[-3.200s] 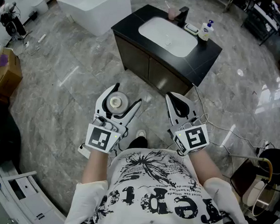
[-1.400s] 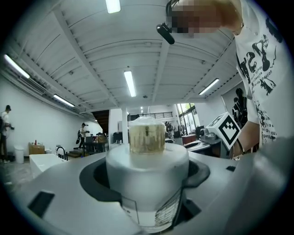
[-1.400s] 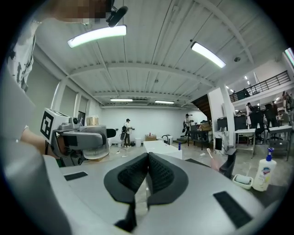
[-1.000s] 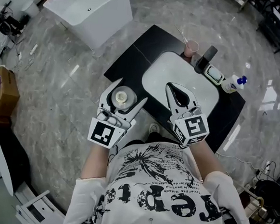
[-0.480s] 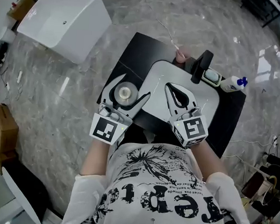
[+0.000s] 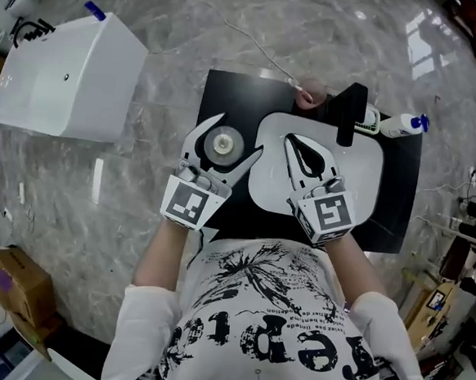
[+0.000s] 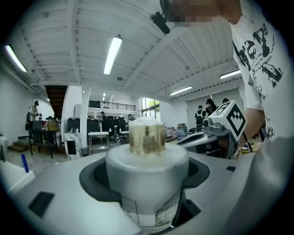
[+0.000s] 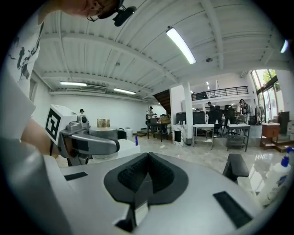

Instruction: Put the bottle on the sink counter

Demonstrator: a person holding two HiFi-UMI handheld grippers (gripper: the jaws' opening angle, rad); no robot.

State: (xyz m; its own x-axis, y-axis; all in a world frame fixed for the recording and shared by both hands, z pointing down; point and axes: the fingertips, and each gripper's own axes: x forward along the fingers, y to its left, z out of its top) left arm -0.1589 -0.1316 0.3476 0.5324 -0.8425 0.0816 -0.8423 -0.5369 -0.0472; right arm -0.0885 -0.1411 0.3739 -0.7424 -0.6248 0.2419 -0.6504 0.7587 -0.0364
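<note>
Left tool is clamped on the bottle. The pads wrap its white body and it stays upright, cap up, so it can go down on its base. The bottle sits centre-left of the head view, over the bare black strip of the table, just left of the white basin. I can't tell whether its base touches yet. Right tool is pinched shut on nothing and parked over the basin, out of the way. The faucet, pink cup and pump bottle crowd the upper right, so the left strip looks like the free spot.

Compared with half a second ago, the table has come lower and closer in the frame. The left tool has moved from the table's left edge to fully over it. The grip looks unchanged.
</note>
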